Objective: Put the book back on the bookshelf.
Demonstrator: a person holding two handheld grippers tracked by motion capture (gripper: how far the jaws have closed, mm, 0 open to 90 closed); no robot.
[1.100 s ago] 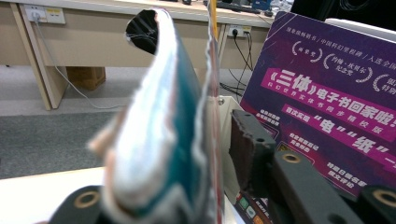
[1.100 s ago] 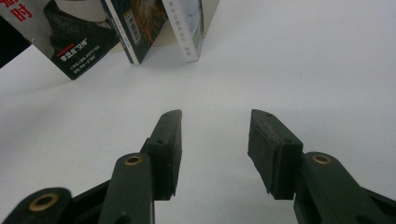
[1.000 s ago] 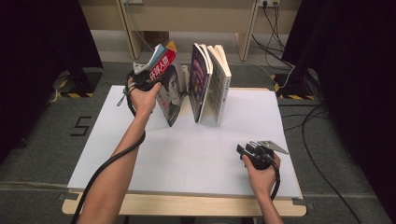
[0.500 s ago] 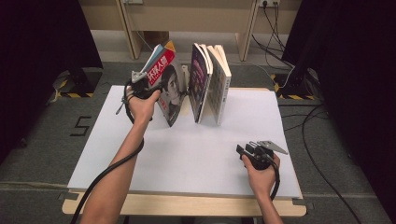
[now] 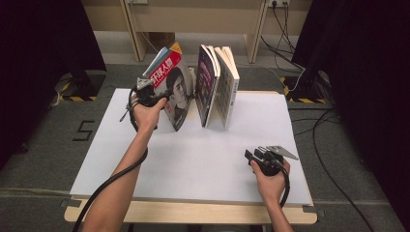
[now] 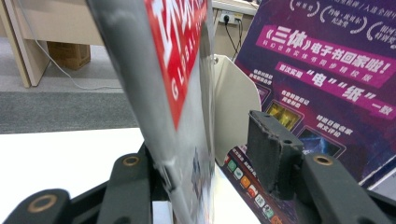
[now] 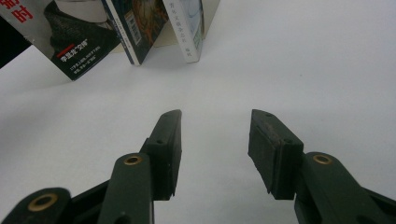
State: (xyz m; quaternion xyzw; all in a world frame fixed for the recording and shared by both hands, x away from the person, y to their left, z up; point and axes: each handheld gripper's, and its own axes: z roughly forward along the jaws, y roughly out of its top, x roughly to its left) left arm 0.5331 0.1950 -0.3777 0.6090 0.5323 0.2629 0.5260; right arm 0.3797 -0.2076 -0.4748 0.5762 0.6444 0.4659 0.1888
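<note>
A magazine [image 5: 175,89] with a red title band and a portrait cover stands tilted at the back of the white table top [image 5: 203,164], leaning toward several upright books [image 5: 217,84]. My left gripper [image 5: 153,96] is at the magazine's left edge. In the left gripper view the magazine [image 6: 173,70] runs between the jaws of my left gripper [image 6: 210,149], which have just been opening; the right pad [image 6: 268,149] stands clear of the cover. My right gripper [image 5: 250,155] rests low at the front right, and its jaws [image 7: 215,126] are open over bare table.
A purple-covered book [image 6: 327,70] and a white bookend [image 6: 233,107] stand just behind the magazine. Table legs, cables and a wall socket lie beyond the table's far edge. Dark curtains flank both sides.
My left hand has sunk a little at the magazine's edge, and the magazine still leans toward the books. My right hand has not moved.
</note>
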